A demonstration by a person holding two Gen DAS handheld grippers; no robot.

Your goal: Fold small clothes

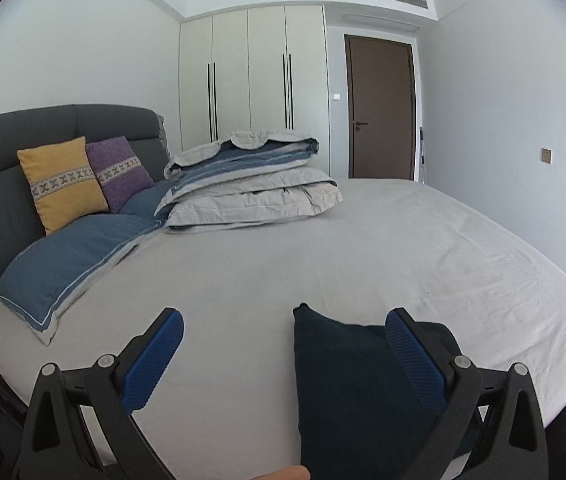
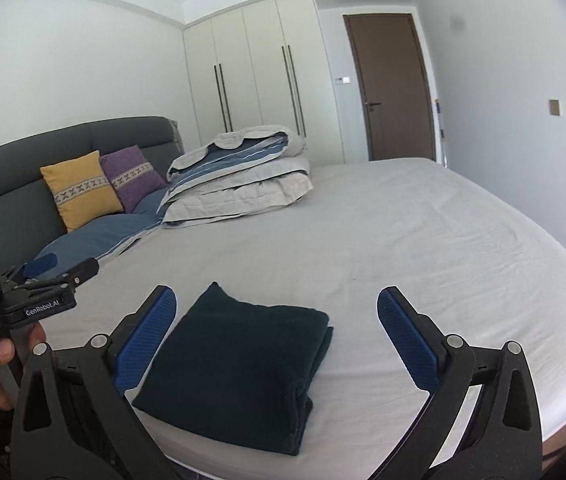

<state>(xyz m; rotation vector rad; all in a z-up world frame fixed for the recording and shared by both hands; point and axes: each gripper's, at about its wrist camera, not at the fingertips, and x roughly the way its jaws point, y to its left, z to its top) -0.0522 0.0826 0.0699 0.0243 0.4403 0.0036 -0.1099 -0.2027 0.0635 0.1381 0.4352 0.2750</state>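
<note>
A dark navy garment point(image 2: 239, 364) lies folded into a compact rectangle on the grey bed sheet point(image 2: 423, 240) near the front edge. My right gripper point(image 2: 277, 336) is open and empty, its blue-padded fingers on either side of the fold, above it. My left gripper point(image 1: 283, 356) is open and empty; the garment point(image 1: 347, 392) lies under its right finger. In the right wrist view the left gripper point(image 2: 61, 266) shows at the far left, held in a hand, apart from the garment.
A folded grey and blue duvet point(image 2: 243, 176) sits at the back of the bed. Yellow point(image 2: 81, 188) and purple point(image 2: 133, 176) cushions lean on the dark headboard, with a blue pillow point(image 1: 71, 256) below. Wardrobe and brown door point(image 2: 391, 88) stand behind.
</note>
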